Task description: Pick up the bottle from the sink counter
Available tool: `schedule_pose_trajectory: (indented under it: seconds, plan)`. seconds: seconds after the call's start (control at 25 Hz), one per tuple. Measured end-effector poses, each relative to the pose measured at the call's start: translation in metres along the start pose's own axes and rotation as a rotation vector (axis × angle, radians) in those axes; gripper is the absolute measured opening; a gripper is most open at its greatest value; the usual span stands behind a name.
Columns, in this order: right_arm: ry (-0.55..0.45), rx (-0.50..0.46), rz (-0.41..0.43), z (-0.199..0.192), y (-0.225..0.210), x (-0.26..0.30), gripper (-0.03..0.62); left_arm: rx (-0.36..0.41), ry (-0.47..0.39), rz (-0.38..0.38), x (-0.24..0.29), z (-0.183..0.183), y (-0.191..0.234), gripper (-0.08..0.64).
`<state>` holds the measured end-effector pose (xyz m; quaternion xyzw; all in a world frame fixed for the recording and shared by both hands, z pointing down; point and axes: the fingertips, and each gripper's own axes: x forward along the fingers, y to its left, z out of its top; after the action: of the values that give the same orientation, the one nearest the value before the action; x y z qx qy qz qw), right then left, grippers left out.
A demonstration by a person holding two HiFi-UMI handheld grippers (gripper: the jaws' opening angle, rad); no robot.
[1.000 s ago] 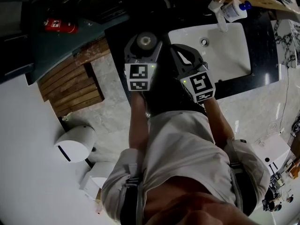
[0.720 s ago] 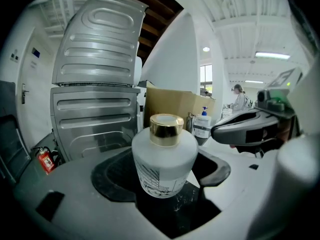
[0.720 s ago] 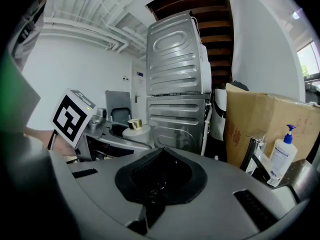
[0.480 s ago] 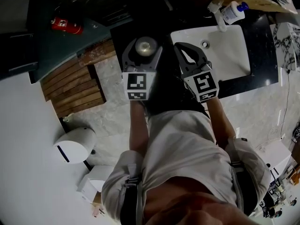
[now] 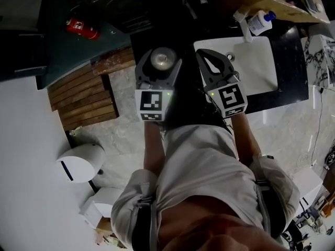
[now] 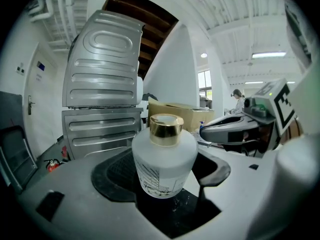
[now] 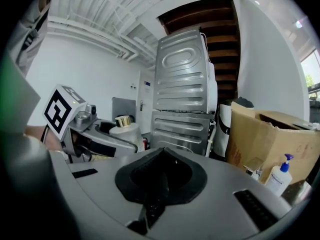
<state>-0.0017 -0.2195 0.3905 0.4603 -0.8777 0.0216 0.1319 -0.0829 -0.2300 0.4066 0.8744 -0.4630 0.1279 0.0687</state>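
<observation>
Little is changed over the last second: the gold-capped bottle (image 6: 164,159) is still pinched in the left gripper (image 6: 161,181), apparently lifted off the sink counter (image 5: 290,51), the right gripper (image 7: 159,181) is kept pressed together, empty, so pickup is judged done.

Left gripper (image 5: 159,63): held out in front of torso, marker cube toward body, jaws clamped on bottle (image 6: 164,160), bottle upright between pads. Right gripper (image 5: 214,63): just beside left, same height, angled slightly outward, jaws closed together, nothing between them. Left forearm (image 5: 152,145) and right forearm (image 5: 246,140): bare, extended forward from body, roughly parallel.
</observation>
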Motion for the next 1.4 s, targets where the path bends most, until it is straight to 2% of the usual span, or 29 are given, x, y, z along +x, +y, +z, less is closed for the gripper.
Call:
schedule_pose_trajectory:
  seconds: [0.56,1.4]
  plan:
    - [-0.106,-0.056,-0.015,0.056,0.008,-0.028,-0.009,-0.004,-0.103,-0.012,-0.032,0.049,-0.006,0.330]
    - [-0.098,-0.065,0.003,0.048,0.016,-0.031,-0.009,0.005,-0.092,-0.016,-0.036,0.045,-0.015,0.330]
